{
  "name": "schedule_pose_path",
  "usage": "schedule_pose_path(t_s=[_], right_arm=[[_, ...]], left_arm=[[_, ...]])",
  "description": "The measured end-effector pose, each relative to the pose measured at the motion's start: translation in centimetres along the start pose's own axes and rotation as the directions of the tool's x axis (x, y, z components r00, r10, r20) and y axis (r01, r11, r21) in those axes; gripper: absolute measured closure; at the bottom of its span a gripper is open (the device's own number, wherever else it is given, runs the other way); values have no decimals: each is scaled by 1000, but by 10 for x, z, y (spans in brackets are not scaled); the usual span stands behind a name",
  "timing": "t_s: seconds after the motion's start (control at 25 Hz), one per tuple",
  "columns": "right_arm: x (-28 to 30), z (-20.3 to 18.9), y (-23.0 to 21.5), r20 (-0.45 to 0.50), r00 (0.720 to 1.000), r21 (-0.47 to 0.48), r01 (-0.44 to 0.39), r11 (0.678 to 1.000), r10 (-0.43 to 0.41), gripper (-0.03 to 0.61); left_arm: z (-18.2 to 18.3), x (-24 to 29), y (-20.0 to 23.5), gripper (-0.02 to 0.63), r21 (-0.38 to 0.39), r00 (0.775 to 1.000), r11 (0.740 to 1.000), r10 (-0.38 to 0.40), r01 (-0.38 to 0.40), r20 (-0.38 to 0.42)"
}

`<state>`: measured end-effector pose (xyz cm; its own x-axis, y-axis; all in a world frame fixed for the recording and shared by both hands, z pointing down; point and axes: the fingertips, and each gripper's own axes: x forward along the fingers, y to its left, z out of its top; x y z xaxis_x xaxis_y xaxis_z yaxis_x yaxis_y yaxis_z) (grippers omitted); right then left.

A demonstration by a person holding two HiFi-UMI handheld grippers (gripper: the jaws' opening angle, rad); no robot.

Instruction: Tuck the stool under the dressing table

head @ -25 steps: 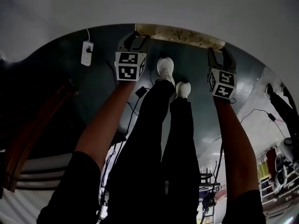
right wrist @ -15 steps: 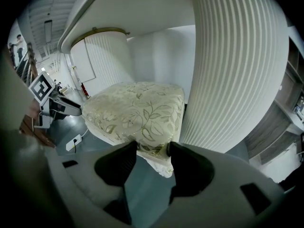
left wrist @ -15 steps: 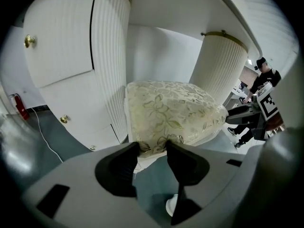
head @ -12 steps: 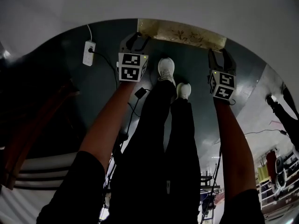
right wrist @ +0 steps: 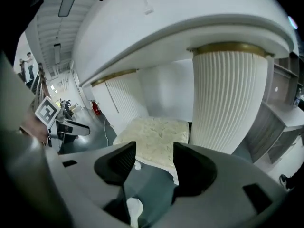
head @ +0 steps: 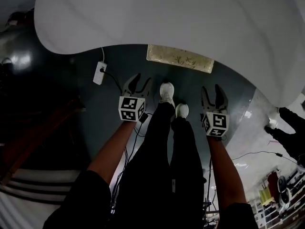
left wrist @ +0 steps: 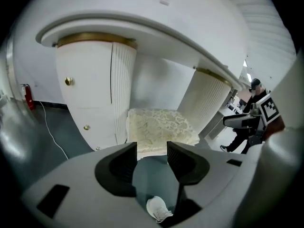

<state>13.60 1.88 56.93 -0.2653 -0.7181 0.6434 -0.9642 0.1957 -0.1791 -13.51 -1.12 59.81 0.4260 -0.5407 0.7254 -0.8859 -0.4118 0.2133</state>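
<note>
The stool point(head: 180, 58) has a cream patterned cushion and stands half under the white dressing table point(head: 190, 18), between its two fluted pedestals. My left gripper point(head: 140, 83) and right gripper point(head: 212, 94) hang over the dark floor, a short way back from the stool's near edge, both open and empty. In the left gripper view the cushion point(left wrist: 159, 127) lies beyond the open left gripper point(left wrist: 152, 151) and beside the left pedestal point(left wrist: 95, 91). From the right gripper point(right wrist: 154, 153), also open, I see the stool point(right wrist: 154, 137) next to the right pedestal point(right wrist: 228, 99).
A white power strip point(head: 99, 73) with its cable lies on the floor left of the stool. The person's white shoes point(head: 167, 92) stand between the grippers. Another person point(head: 286, 128) stands at the right. Dark wooden furniture point(head: 33, 137) is at the left.
Both grippers have drawn back from the stool's edge, where their jaws were before. The stool now sits farther under the table and the tabletop fills more of the head view.
</note>
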Motion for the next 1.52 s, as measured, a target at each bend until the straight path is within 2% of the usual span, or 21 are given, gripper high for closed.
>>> schedule_pose_path(t_s=[0.12,0.24,0.36,0.44,0.56,0.64,0.76,0.84,0.96,1.08,1.16,1.2,1.24,1.28,1.32,1.4,1.48,1.52], right_arm=[[-48,42,25,52,998,24,-38,999,37,341],[-88,98,46,125,988,4,-88,996,87,341],[-132,153,65,200,974,27,-111,993,104,341],[-169,185,76,238,966,45,-114,993,100,341],[-216,238,84,305,949,43,-99,994,81,341],[-243,272,87,353,933,48,-89,995,66,341],[-280,318,86,425,903,79,-97,992,54,341],[-307,346,89,467,882,111,-124,986,58,341],[-330,387,101,521,850,88,-139,986,74,341],[-344,403,105,515,855,107,-133,985,59,342],[-353,410,110,524,848,91,-141,986,73,343],[-359,415,116,544,834,67,-152,986,92,365],[-365,422,121,567,816,40,-165,985,114,430],[-370,427,126,582,802,15,-175,985,134,496],[-374,430,129,588,795,-2,-183,983,149,516],[-379,431,134,587,792,-18,-196,980,169,534],[-380,427,134,568,807,-32,-173,984,160,540],[-381,424,134,560,814,-36,-160,986,153,541]], left_arm=[[29,-50,-39,413,-15,999,999,-43,43,30],[78,-88,-72,413,-27,991,997,-73,76,108],[135,-130,-103,413,1,975,994,-109,111,193],[168,-165,-130,413,49,961,990,-144,136,237],[221,-213,-161,411,142,933,979,-186,148,310],[249,-243,-172,411,165,917,977,-184,133,353],[290,-289,-186,413,154,876,983,-161,100,455],[309,-318,-200,413,126,847,985,-163,114,506],[342,-349,-213,413,127,806,983,-184,135,563],[364,-366,-225,413,132,779,979,-202,153,594],[373,-374,-232,437,138,776,976,-218,169,592],[376,-378,-236,489,145,776,973,-229,177,588],[377,-382,-238,536,156,772,970,-241,185,588],[378,-386,-240,556,165,768,968,-249,188,589],[378,-390,-241,574,170,769,968,-249,183,589],[376,-394,-241,595,171,782,973,-228,157,580],[375,-398,-241,598,180,795,976,-204,121,572],[375,-400,-241,598,185,793,976,-201,113,574]])
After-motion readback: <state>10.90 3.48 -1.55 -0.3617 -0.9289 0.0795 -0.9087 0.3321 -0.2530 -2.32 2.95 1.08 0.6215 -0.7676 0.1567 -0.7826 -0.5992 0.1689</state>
